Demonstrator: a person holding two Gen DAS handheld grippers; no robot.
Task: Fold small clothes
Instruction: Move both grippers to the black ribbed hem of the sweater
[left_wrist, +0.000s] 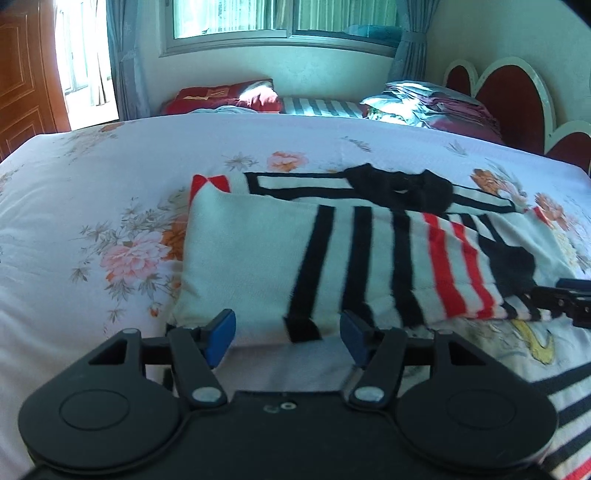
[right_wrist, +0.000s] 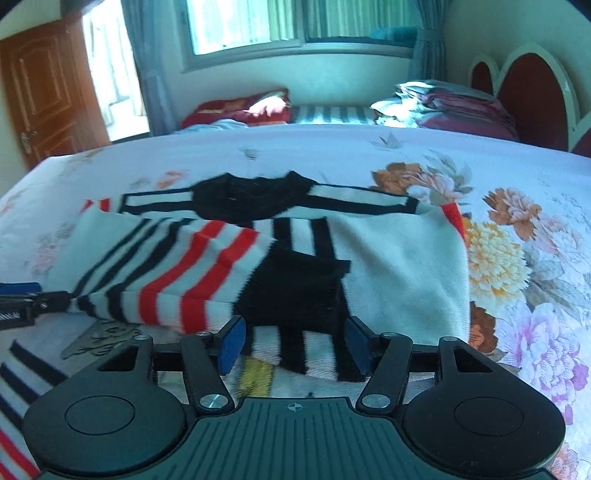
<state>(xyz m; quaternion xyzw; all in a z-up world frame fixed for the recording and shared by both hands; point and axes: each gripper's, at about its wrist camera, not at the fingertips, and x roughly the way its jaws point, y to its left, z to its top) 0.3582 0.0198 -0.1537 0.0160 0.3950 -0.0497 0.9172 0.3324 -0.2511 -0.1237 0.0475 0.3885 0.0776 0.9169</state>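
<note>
Nearest, the left gripper (left_wrist: 288, 338) has its blue pads spread wide, the folded edge of a striped sweater (left_wrist: 295, 251) lying between them, ungripped. The right gripper (right_wrist: 293, 345) is likewise spread around the black-striped hem nearer the sweater's other side. The sweater lies on a floral bed (left_wrist: 92, 221), one red-striped sleeve (right_wrist: 177, 273) folded across its body, black collar (right_wrist: 243, 201) farthest away. Beyond are pillows (left_wrist: 229, 98), a window and a red headboard (left_wrist: 513, 96).

The next fold probably needs both pads closing on the near hem together, then lifting evenly toward the collar so the sleeve stays tucked.

Only the right view shows the sweater's right edge and the black patch; the left view shows its left edge.
</note>
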